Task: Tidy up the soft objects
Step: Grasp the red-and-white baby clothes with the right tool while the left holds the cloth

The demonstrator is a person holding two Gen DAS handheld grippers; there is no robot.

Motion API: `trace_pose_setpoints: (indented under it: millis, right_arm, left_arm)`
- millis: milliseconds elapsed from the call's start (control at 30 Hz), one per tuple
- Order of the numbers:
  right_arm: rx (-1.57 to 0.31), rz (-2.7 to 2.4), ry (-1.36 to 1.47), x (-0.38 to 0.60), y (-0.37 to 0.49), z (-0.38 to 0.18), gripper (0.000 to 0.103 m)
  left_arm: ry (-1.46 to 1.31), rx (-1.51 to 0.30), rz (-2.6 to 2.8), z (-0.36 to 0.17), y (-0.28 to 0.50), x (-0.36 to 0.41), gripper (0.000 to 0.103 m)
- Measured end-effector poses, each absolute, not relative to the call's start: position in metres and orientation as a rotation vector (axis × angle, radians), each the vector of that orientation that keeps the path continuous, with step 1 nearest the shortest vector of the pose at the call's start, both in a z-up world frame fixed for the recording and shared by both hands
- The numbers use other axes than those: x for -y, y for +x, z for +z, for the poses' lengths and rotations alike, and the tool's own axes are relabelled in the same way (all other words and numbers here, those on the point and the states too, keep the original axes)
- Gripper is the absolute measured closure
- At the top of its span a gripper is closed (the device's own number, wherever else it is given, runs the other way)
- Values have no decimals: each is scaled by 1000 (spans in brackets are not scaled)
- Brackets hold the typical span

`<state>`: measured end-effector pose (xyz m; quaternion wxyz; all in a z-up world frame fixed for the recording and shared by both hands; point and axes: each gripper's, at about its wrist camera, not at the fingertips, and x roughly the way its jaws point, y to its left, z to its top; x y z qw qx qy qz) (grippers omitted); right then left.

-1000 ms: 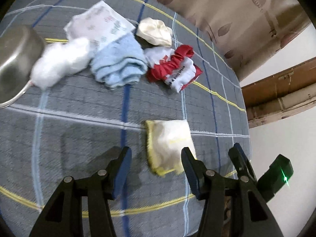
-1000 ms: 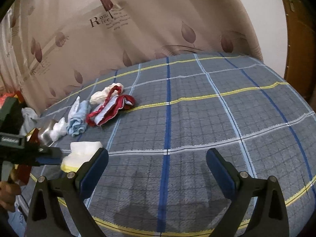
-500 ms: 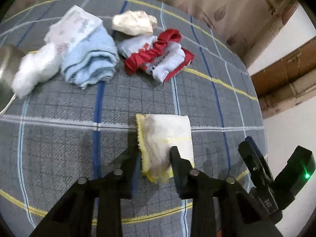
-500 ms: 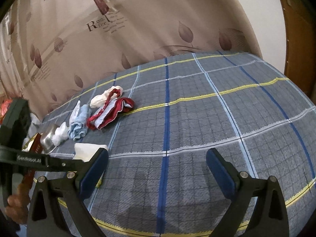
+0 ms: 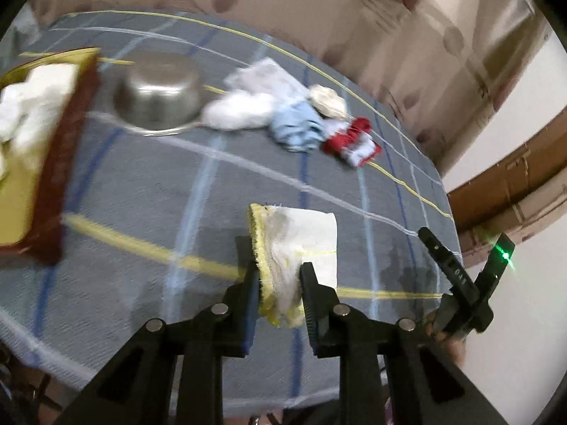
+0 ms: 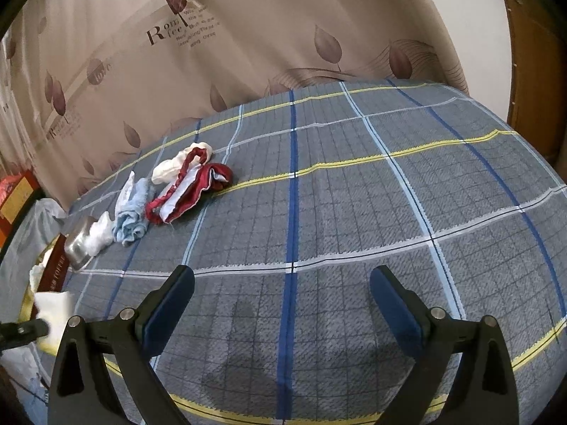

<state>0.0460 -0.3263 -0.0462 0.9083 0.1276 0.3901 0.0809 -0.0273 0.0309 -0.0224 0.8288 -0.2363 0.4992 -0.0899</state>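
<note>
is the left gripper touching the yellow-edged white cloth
Touching. In the left wrist view the left gripper has just closed, and both of its fingers press the sides of the yellow-edged white cloth, which stands pinched between them above the plaid bedsheet.

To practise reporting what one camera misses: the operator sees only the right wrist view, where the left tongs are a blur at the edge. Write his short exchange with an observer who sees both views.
Operator: Do the left tongs have anything?
Observer: Yes. The left tongs have just been closing and now pinch the yellow-edged cloth between them.
Operator: What is in the box at the left?
Observer: The red-sided box has a yellow lining, with white cloths inside.
</note>
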Motion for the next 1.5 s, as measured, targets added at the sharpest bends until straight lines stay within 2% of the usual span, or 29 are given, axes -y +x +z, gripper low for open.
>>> trace_pose_setpoints:
  millis: [267, 467, 767, 833, 867, 900, 967, 1233, 1333, 1500]
  right_arm:
    - [-837, 278, 124, 293, 60, -33, 3]
    - [-855, 346, 71, 252, 117, -15, 0]
    - [-1037, 323, 119, 222, 206, -56, 0]
    - [-1029, 339, 166, 221, 210, -62, 9]
    - [-997, 359, 156, 218, 207, -61, 44]
    - [-989, 378, 135, 214, 205, -61, 72]
    - [-986, 385, 69, 204, 199, -61, 87]
    - [-867, 448, 54, 204, 116, -31, 89]
    - [-853, 413, 96, 214, 70, -38, 89]
    - [-838, 369, 148, 230, 43, -46, 89]
  left_arm:
    - [-530, -1041, -174, -16, -65, -73, 81]
    - [-510, -997, -190, 2, -74, -76, 81]
    - [-517, -994, -216, 11, -64, -78, 80]
    - [-519, -1003, -209, 9, -62, -80, 80]
    - [-524, -1006, -207, 7, -61, -81, 80]
    - [-529, -1007, -204, 7, -60, -82, 80]
    - [-534, -1010, -200, 5, -59, -82, 80]
    - [-507, -993, -210, 10, -69, -75, 80]
    - [-521, -973, -212, 15, -76, -78, 80]
    - [-539, -924, -185, 28, -96, -93, 80]
